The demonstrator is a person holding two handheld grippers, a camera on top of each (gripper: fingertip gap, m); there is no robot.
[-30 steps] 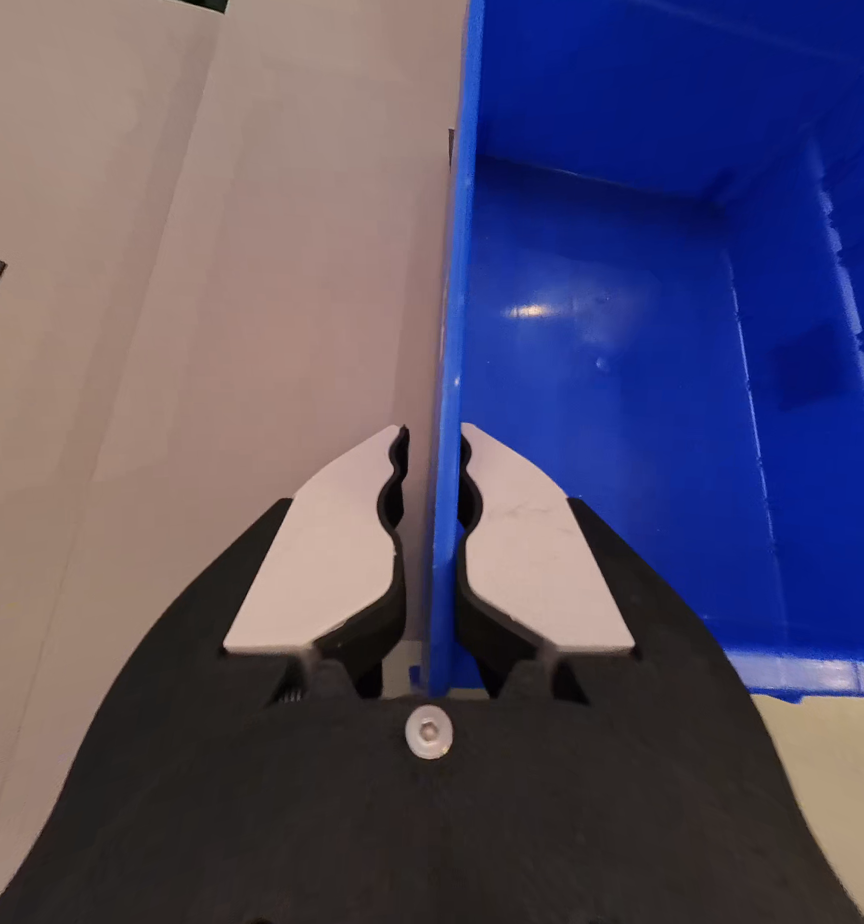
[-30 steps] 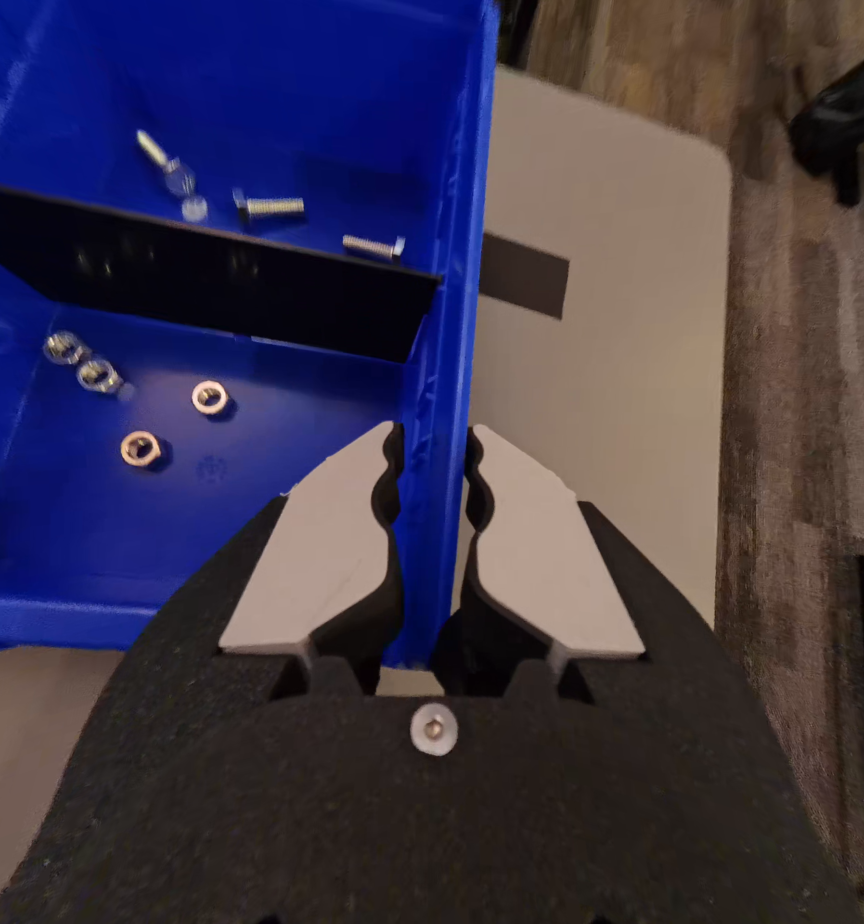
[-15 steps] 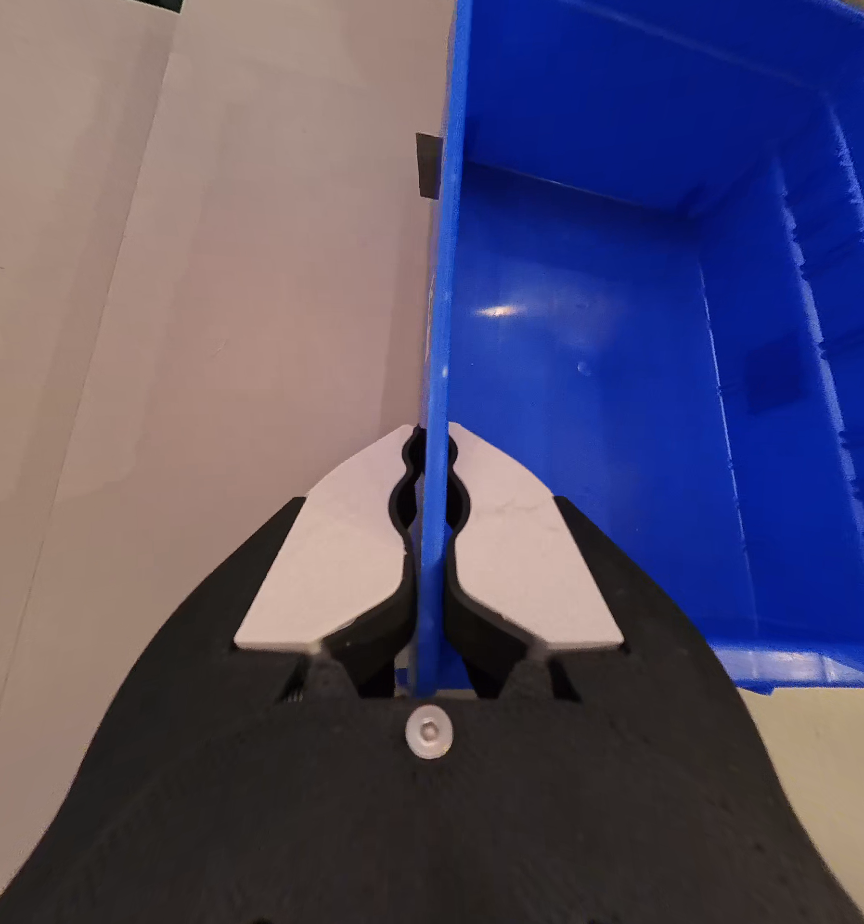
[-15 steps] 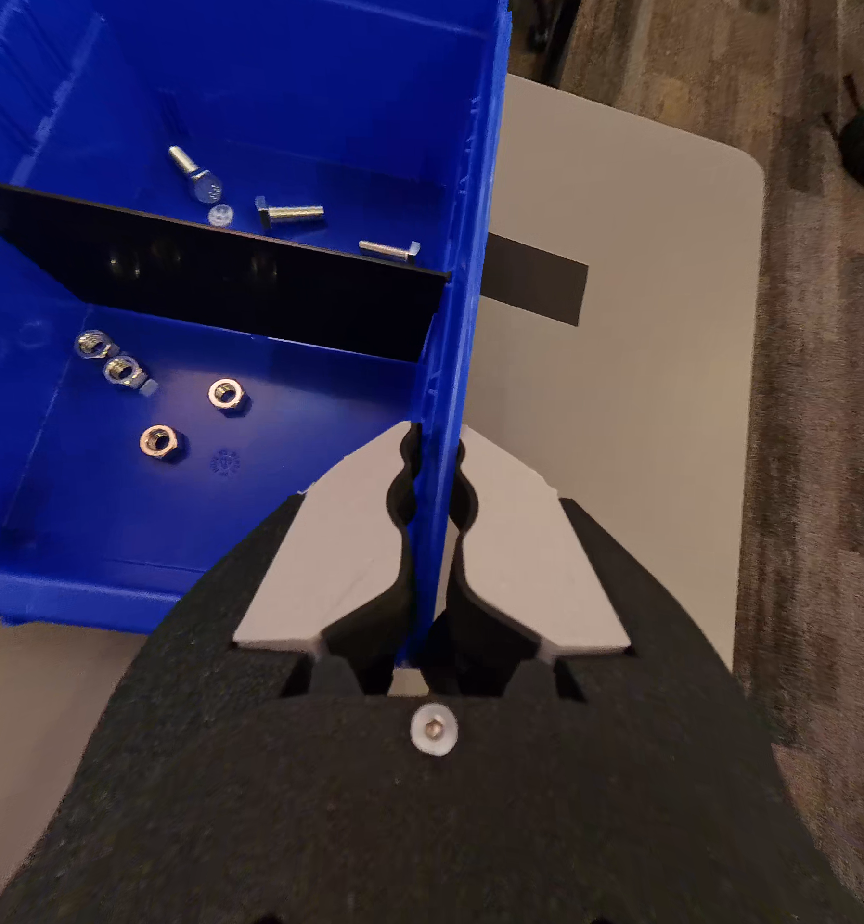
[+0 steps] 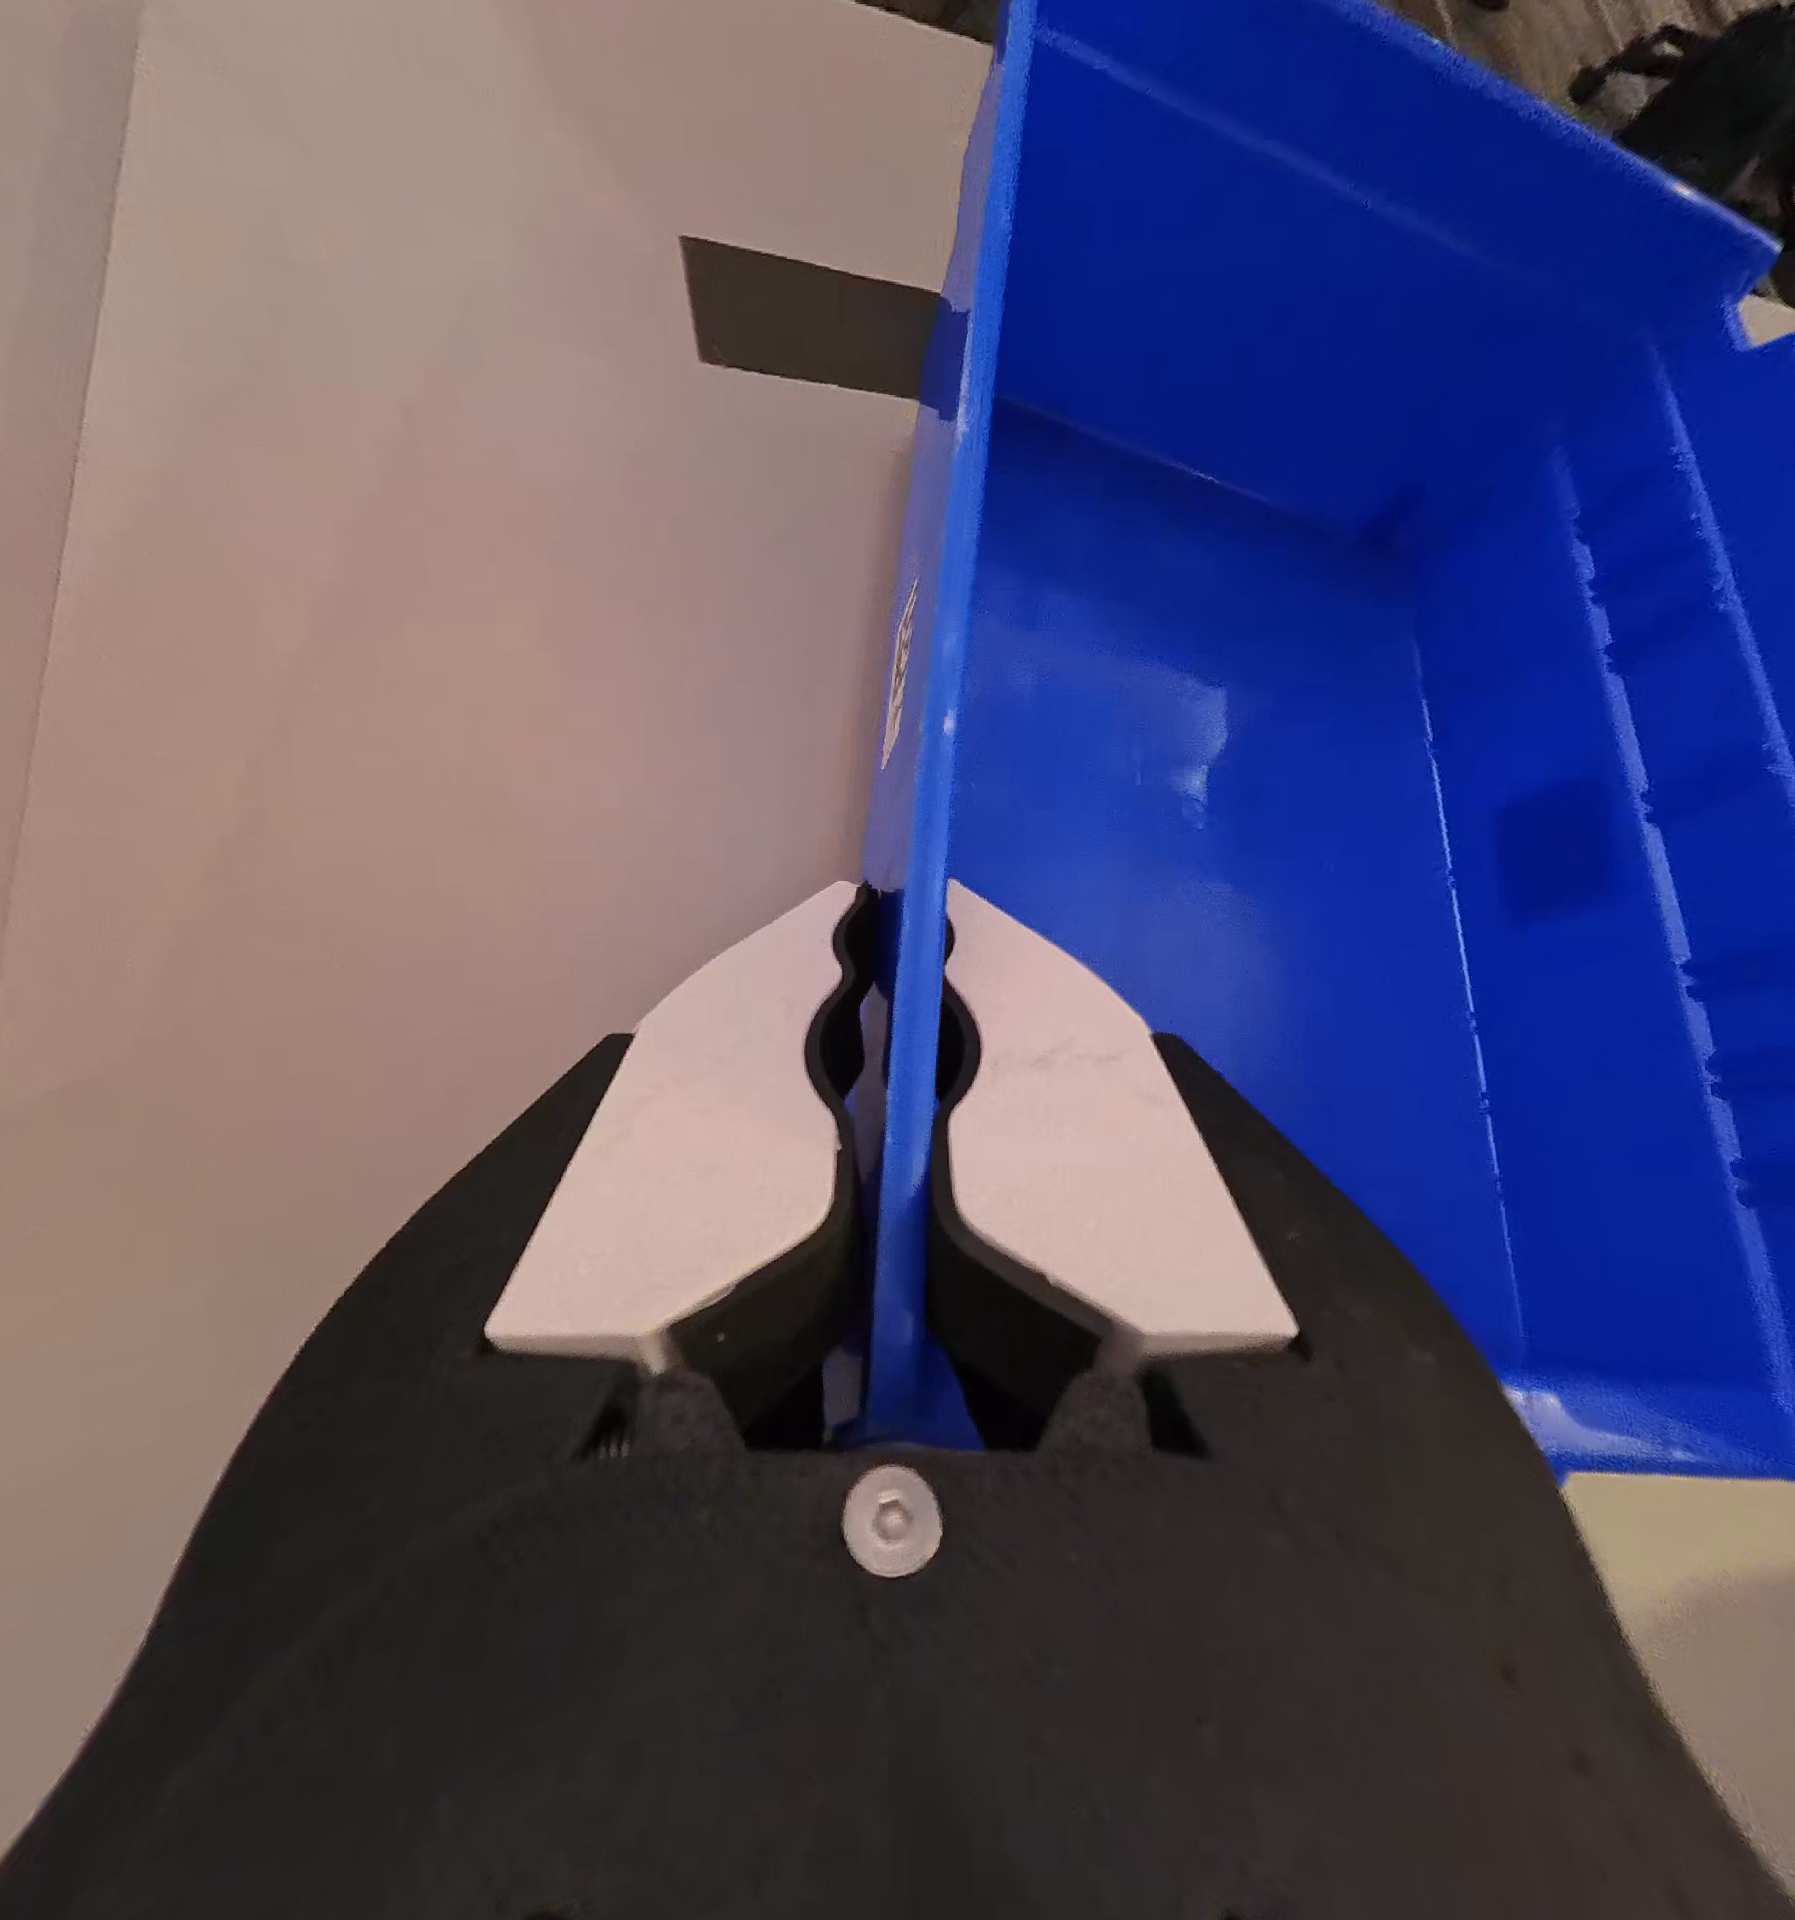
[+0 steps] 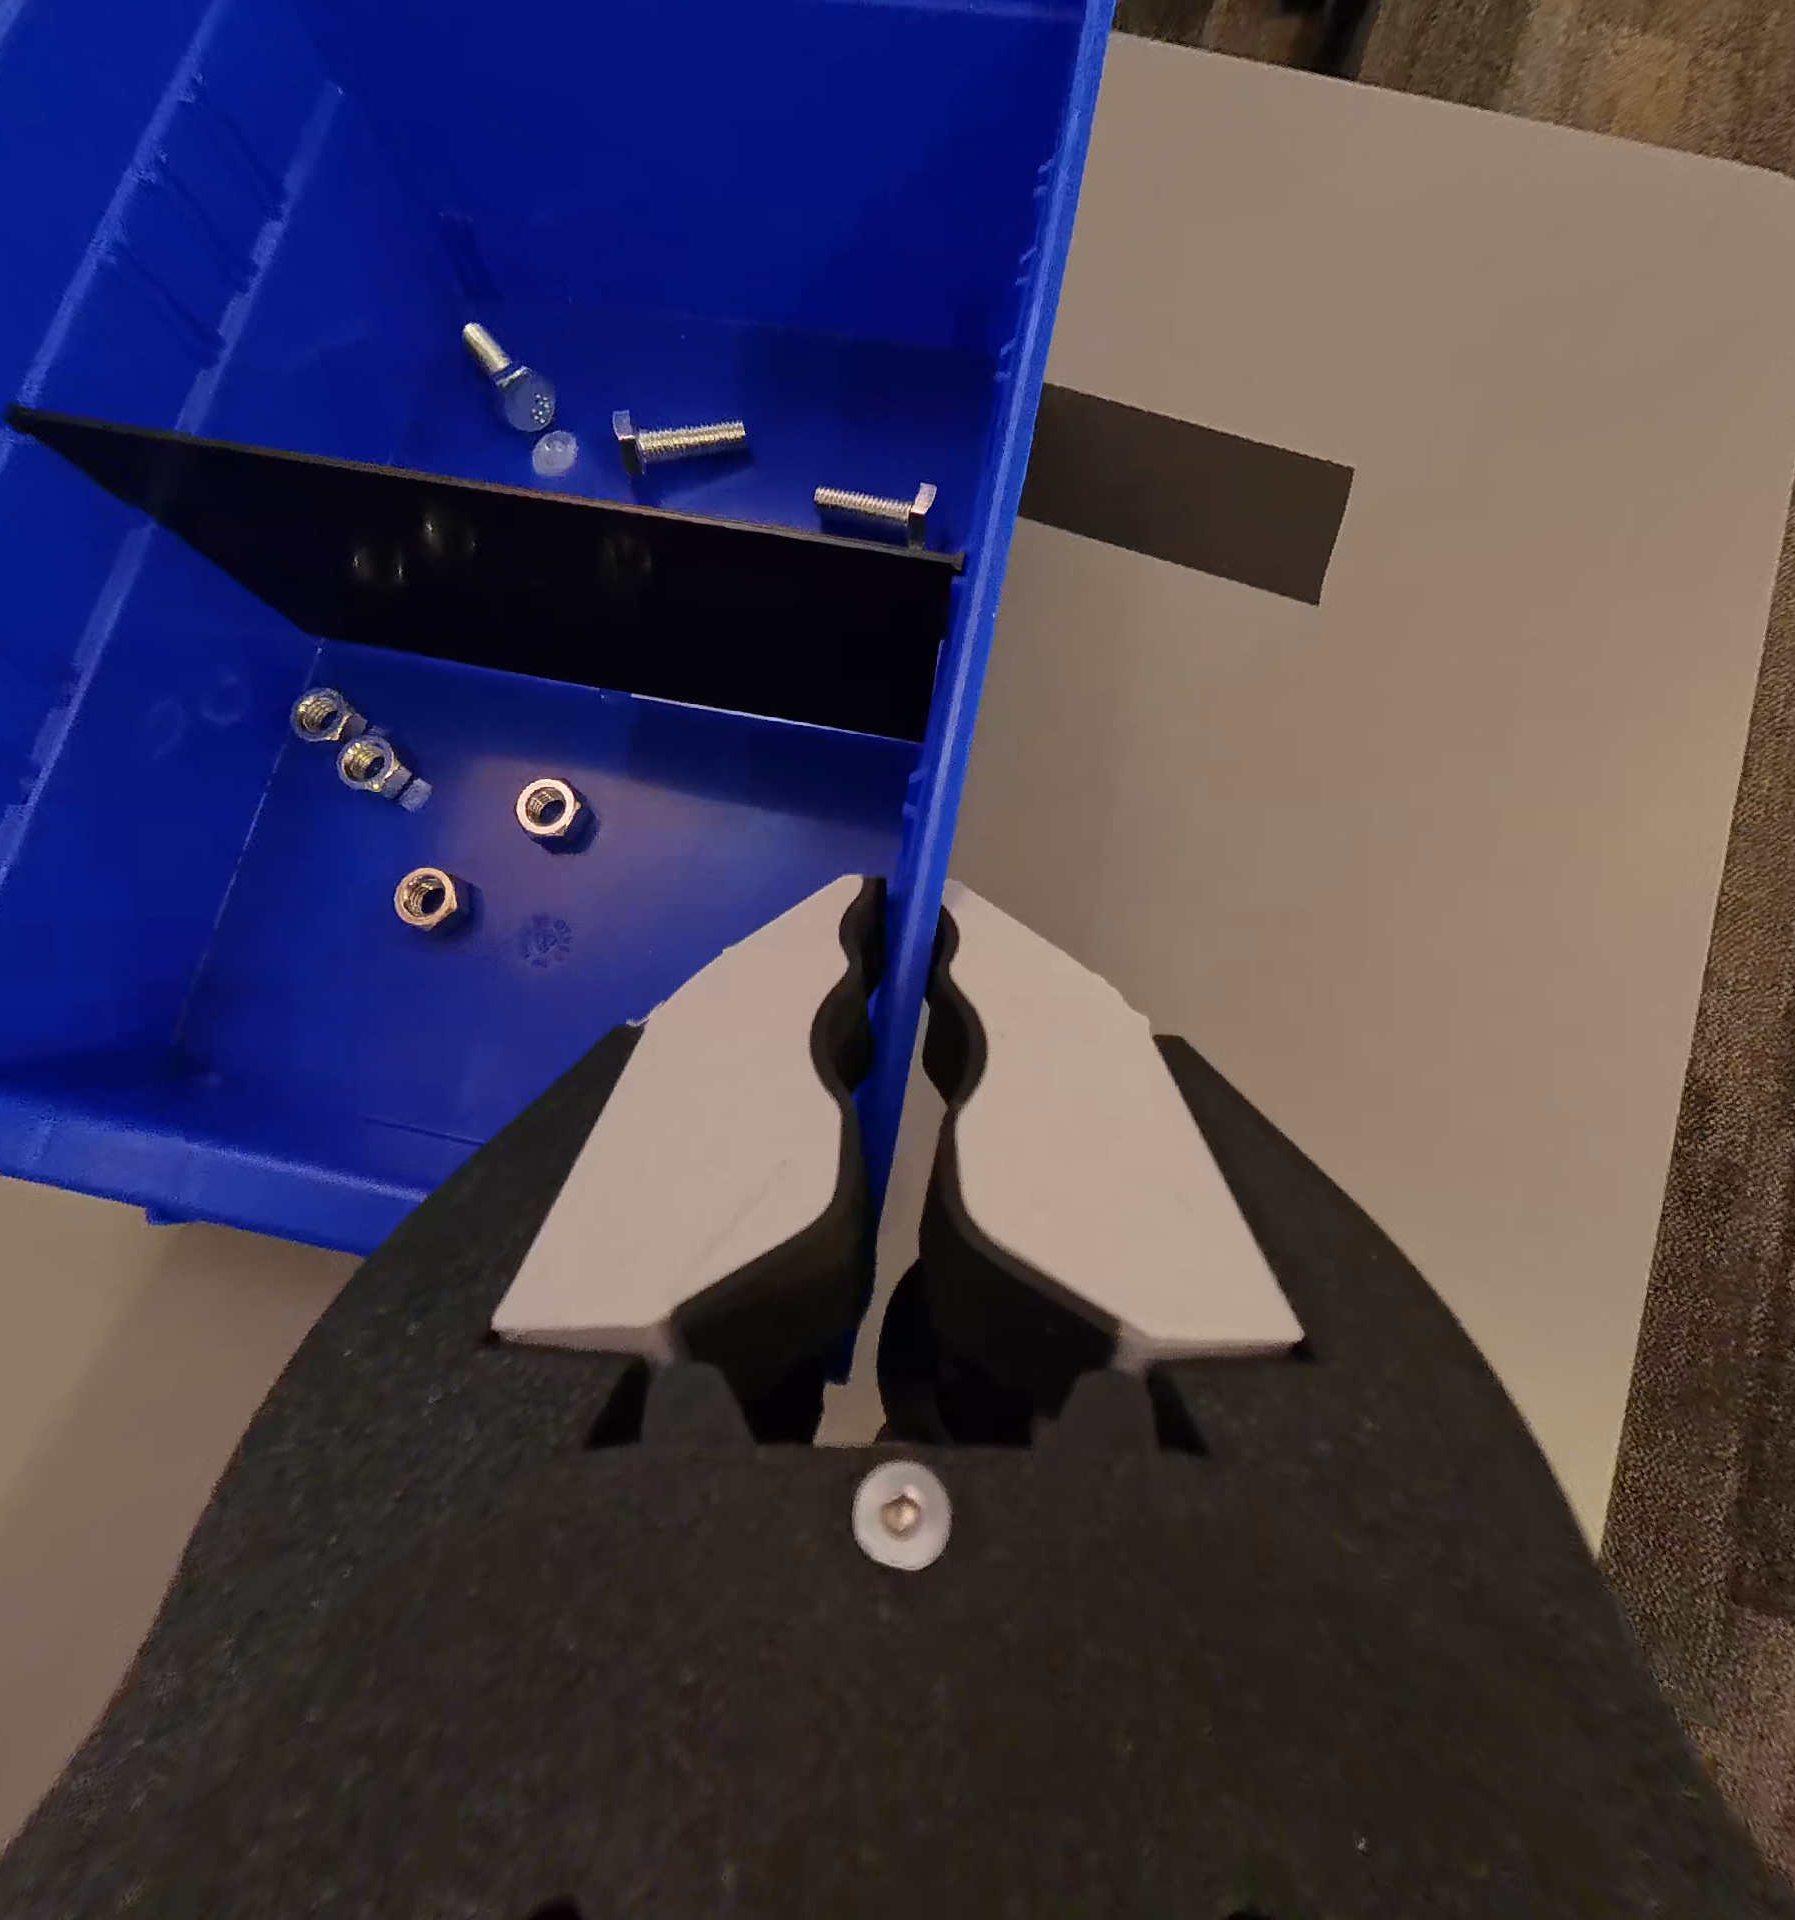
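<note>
Gripping the thin wall of a blue plastic bin (image 5: 1288, 727), the left gripper (image 5: 908, 925) has its two pale fingers closed tight on the bin's left side wall, one pad outside and one inside. The compartment beyond it shows bare blue floor. To the left of the wall lies a pale table (image 5: 405, 623), with a strip of black tape (image 5: 799, 322) running under the bin's far end.

The right gripper (image 6: 903, 914) is clamped the same way on the bin's right side wall (image 6: 986, 520), its pads pressed against both faces. Just inside, to the left, four metal nuts (image 6: 425, 899) lie on the floor of the near compartment. A black divider (image 6: 519, 582) stands across the bin beyond them. In the far compartment lie three bolts (image 6: 680, 438). To the right of the wall, another strip of black tape (image 6: 1194, 509) sits on the table, and past the table's rounded corner is brown carpet (image 6: 1766, 935).
</note>
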